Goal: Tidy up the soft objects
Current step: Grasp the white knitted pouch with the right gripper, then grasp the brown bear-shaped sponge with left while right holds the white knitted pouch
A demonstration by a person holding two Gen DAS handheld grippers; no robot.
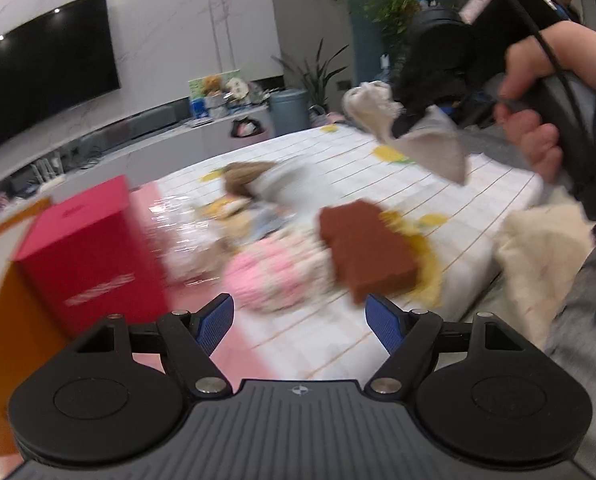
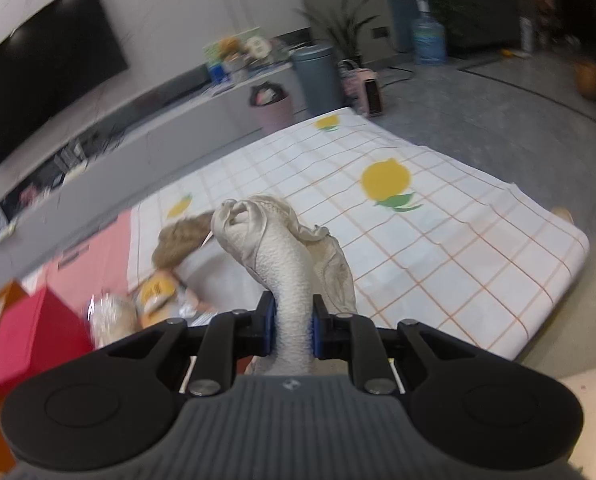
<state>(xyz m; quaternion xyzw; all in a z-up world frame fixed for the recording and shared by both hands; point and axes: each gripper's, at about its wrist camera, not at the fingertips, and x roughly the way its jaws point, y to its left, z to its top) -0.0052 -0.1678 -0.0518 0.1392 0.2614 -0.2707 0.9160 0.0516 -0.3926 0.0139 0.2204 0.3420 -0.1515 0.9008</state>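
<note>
My right gripper (image 2: pixel 293 326) is shut on a cream cloth (image 2: pixel 274 248) and holds it up above the checked lemon-print tablecloth (image 2: pixel 438 240). In the left wrist view the same cloth (image 1: pixel 378 108) hangs from the right gripper (image 1: pixel 408 122) high over the table. My left gripper (image 1: pixel 298 320) is open and empty, low near the table's front. Just ahead of it lie a pink fluffy toy (image 1: pixel 266 276) and a brown sponge block (image 1: pixel 366 252). A brown plush (image 1: pixel 246 174) lies farther back with a white cloth (image 1: pixel 294 188).
A red box (image 1: pixel 86 252) stands at the left on a pink mat (image 1: pixel 242 344), beside an orange box (image 1: pixel 2 320). A cream blanket (image 1: pixel 538 264) lies at the right edge. Behind are a TV wall, a low counter and a grey bin (image 1: pixel 288 110).
</note>
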